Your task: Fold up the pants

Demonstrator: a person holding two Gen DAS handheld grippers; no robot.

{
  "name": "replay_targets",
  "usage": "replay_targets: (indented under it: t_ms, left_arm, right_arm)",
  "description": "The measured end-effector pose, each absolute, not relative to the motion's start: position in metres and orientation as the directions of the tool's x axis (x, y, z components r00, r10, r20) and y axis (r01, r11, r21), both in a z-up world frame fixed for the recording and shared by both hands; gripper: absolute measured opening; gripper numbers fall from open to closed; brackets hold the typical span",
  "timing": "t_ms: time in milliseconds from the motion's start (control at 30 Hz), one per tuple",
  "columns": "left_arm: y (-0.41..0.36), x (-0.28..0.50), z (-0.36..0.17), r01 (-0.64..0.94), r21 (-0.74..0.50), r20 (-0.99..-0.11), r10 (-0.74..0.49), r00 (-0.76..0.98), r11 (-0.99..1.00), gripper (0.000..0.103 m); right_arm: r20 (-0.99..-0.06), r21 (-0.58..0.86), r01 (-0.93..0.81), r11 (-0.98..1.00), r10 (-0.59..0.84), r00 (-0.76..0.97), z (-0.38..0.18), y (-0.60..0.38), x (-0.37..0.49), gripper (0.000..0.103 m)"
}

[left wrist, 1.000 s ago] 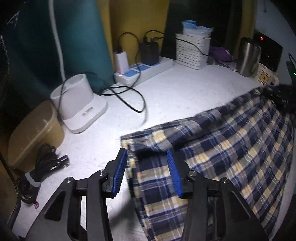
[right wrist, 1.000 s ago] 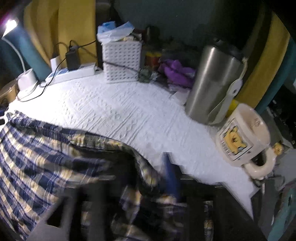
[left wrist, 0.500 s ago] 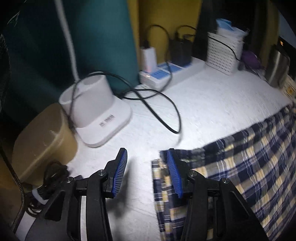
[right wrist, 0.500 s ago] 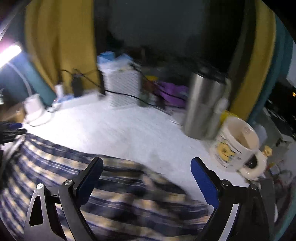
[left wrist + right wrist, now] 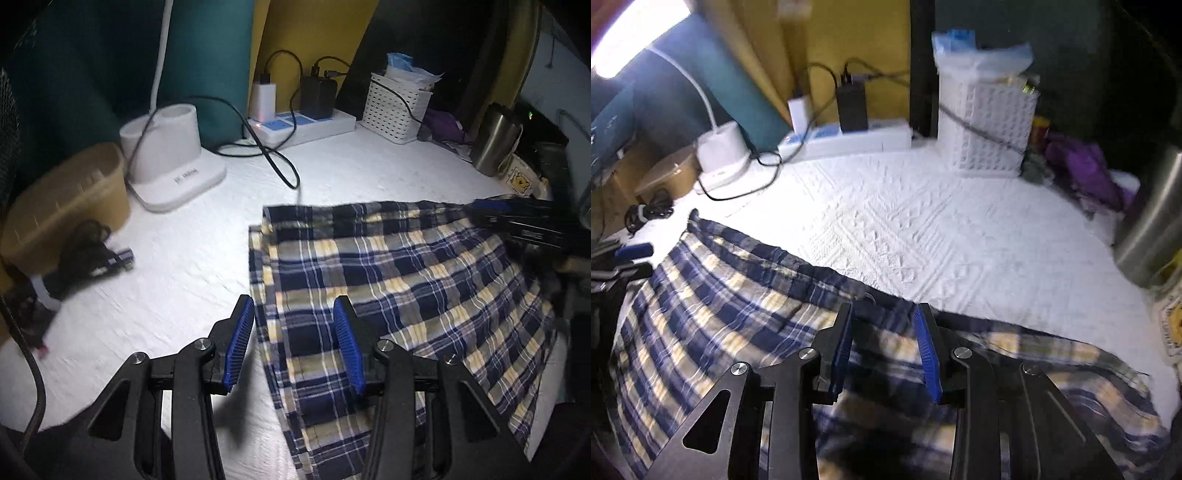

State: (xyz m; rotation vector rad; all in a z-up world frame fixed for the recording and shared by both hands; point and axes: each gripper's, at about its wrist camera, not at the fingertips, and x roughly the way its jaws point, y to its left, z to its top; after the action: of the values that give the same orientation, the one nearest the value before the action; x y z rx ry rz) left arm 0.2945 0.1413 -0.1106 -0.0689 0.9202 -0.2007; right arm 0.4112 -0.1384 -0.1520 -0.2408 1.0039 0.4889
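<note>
Blue, yellow and white plaid pants (image 5: 399, 288) lie spread on a white textured cloth (image 5: 177, 280); they also show in the right wrist view (image 5: 731, 310). My left gripper (image 5: 293, 339) is open, hovering over the pants' left edge, nothing between its blue pads. My right gripper (image 5: 884, 343) is open over the pants' far hem, with cloth under its pads, and it shows as a dark shape at the pants' right side in the left wrist view (image 5: 517, 218).
Along the back stand a white lamp base (image 5: 170, 166), a power strip with chargers (image 5: 303, 125), a white basket (image 5: 397, 107), a steel tumbler (image 5: 495, 144) and a mug (image 5: 521, 181). A tan box (image 5: 62, 199) and a coiled cable (image 5: 85, 254) sit at the left.
The left gripper swung left toward the lamp and came back over the pants' left edge. The right gripper, wide open half a second ago, has narrowed and dropped onto the far hem.
</note>
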Motion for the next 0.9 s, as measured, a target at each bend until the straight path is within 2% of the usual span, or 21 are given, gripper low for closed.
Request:
replay_targets:
  t_ms: [167, 233, 267, 300, 333, 367, 467, 567, 667, 833, 867, 900]
  left_arm:
    - [0.14, 0.299, -0.117, 0.156, -0.177, -0.774, -0.235, 0.588, 0.972, 0.044]
    - [0.137, 0.301, -0.122, 0.166, -0.176, -0.779, -0.24, 0.579, 0.97, 0.035]
    - [0.135, 0.301, -0.124, 0.164, -0.168, -0.786, -0.232, 0.573, 0.972, 0.022]
    - [0.135, 0.3, -0.124, 0.16, -0.161, -0.789, -0.225, 0.572, 0.974, 0.017]
    - [0.135, 0.3, -0.124, 0.162, -0.159, -0.787, -0.225, 0.575, 0.974, 0.015]
    - [0.134, 0.3, -0.124, 0.165, -0.157, -0.785, -0.225, 0.577, 0.974, 0.008]
    - [0.137, 0.299, -0.125, 0.147, -0.145, -0.787, -0.204, 0.582, 0.978, 0.002]
    - [0.143, 0.291, -0.117, 0.104, -0.113, -0.764, -0.153, 0.626, 0.988, 0.002]
    - [0.15, 0.289, -0.121, 0.066, -0.081, -0.781, -0.105, 0.616, 0.995, 0.002]
    - [0.154, 0.287, -0.115, 0.048, -0.134, -0.787, -0.135, 0.602, 0.99, 0.003]
    - [0.156, 0.287, -0.113, 0.042, -0.15, -0.79, -0.145, 0.595, 0.988, 0.006]
    - [0.157, 0.287, -0.112, 0.033, -0.147, -0.795, -0.138, 0.59, 0.989, 0.013]
  right_arm:
    - [-0.855, 0.034, -0.482, 0.875, 0.276, 0.44, -0.155, -0.13, 0.415, 0.036]
    - [-0.847, 0.028, -0.485, 0.874, 0.278, 0.452, -0.149, -0.13, 0.41, 0.036]
    - [-0.842, 0.023, -0.486, 0.874, 0.278, 0.461, -0.146, -0.132, 0.408, 0.04]
    - [-0.837, 0.017, -0.486, 0.874, 0.278, 0.471, -0.142, -0.133, 0.405, 0.051]
    - [-0.832, 0.016, -0.487, 0.873, 0.281, 0.478, -0.138, -0.137, 0.401, 0.058]
    - [-0.825, 0.018, -0.488, 0.873, 0.288, 0.486, -0.133, -0.142, 0.396, 0.067]
    - [-0.815, 0.006, -0.486, 0.874, 0.286, 0.504, -0.124, -0.153, 0.387, 0.068]
    - [-0.808, -0.021, -0.48, 0.877, 0.268, 0.525, -0.116, -0.169, 0.371, 0.069]
    - [-0.809, -0.038, -0.459, 0.888, 0.242, 0.535, -0.116, -0.189, 0.359, 0.069]
    - [-0.823, -0.051, -0.385, 0.922, 0.18, 0.54, -0.127, -0.226, 0.35, 0.076]
    - [-0.822, -0.054, -0.366, 0.929, 0.166, 0.544, -0.127, -0.235, 0.347, 0.079]
    - [-0.821, -0.061, -0.352, 0.934, 0.153, 0.55, -0.127, -0.242, 0.343, 0.08]
